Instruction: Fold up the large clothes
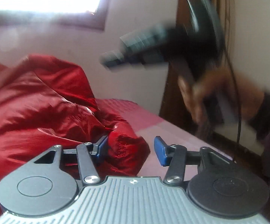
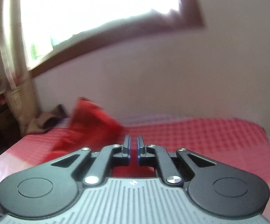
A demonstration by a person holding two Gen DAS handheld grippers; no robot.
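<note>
A shiny red padded jacket (image 1: 41, 100) lies bunched on the pink bed cover (image 1: 146, 119). A rounded fold of it sits between the blue pads of my left gripper (image 1: 131, 149). The left pad touches the fold and the right pad stands apart from it, so the jaws are open. My right gripper (image 1: 108, 59) hangs blurred in the air at the upper right, held by a hand (image 1: 206, 95). In the right wrist view my right gripper (image 2: 133, 147) shows a narrow gap with nothing in it, above the bed cover (image 2: 209, 141). The red jacket (image 2: 90, 128) lies to its left, blurred.
The bed runs along a pale wall (image 2: 172, 84) under a bright window (image 2: 97, 5). A curtain (image 2: 15, 74) hangs at the left, with brown cloth (image 2: 45, 119) at the bed's far corner. A dark wooden frame (image 1: 176, 56) and a cable (image 1: 237, 112) stand at the right.
</note>
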